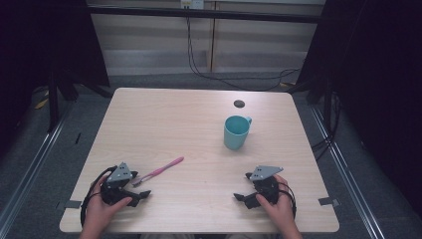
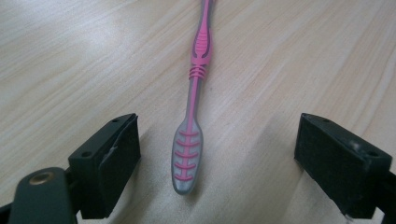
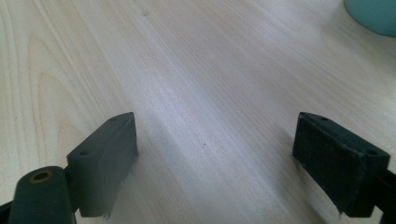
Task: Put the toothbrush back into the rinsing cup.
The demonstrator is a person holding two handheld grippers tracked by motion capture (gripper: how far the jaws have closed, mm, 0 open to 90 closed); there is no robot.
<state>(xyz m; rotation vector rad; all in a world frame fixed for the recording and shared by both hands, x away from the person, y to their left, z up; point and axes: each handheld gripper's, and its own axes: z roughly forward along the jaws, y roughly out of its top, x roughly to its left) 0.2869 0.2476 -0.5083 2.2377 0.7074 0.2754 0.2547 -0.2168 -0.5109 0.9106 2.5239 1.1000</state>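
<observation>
I see the toothbrush (image 2: 189,158) lying flat on the table (image 1: 199,114), head between the released left gripper (image 1: 133,191) jaws, handle running far-right; right gripper (image 1: 247,191) also released, well apart

This looks like a lab recording cell: a light wooden table (image 1: 199,124) stands on grey carpet between black curtains at both frame sides, with black cables (image 1: 234,79) hanging at upper centre.
</observation>
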